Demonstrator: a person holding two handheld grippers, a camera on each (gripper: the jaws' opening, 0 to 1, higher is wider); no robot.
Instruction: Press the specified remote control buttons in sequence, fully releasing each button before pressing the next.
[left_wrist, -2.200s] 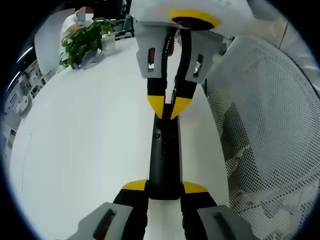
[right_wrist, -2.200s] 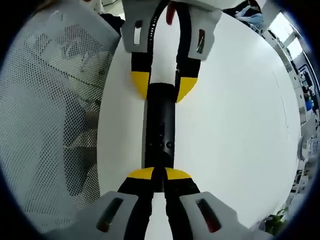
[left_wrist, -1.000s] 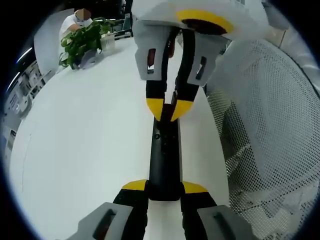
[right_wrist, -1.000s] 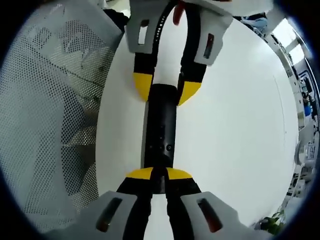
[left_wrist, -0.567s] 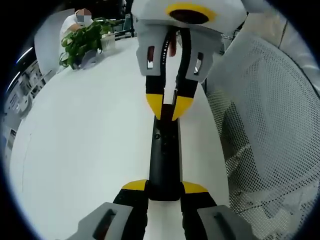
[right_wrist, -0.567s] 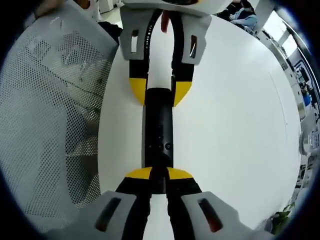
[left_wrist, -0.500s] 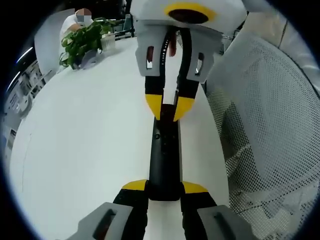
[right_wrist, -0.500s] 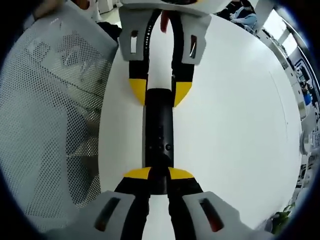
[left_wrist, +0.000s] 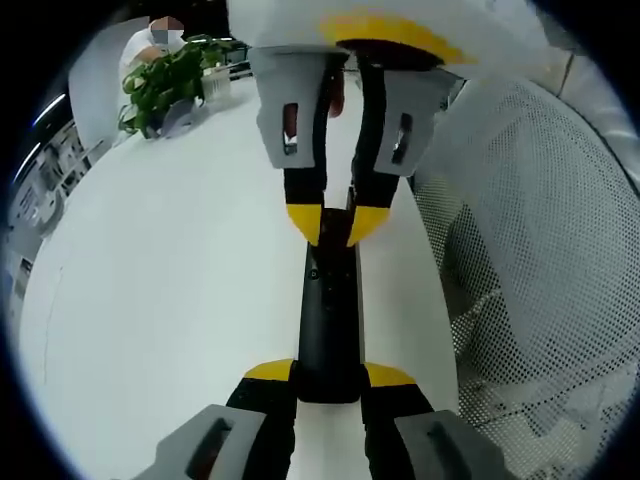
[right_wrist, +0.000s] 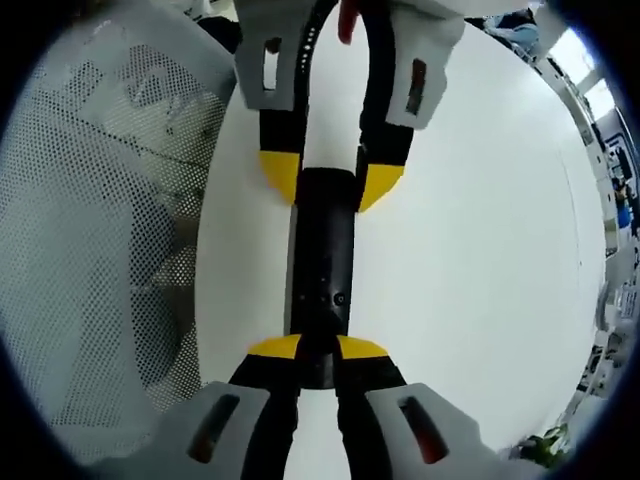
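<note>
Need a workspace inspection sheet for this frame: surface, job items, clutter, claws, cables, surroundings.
Surface: white table, bare around the work.
Job's things: black remote control lying flat near the table edge, small buttons visible.
Clutter: nothing seen near the remote.
Claws: left claw clamps one end of the remote; right claw is nearly closed, tips on the other end. Whether a button is pressed cannot be told.
Cables: nothing seen on the table.
Surroundings: white mesh chair beside the table edge; potted plant and a seated person at the far end; shelving beyond.
</note>
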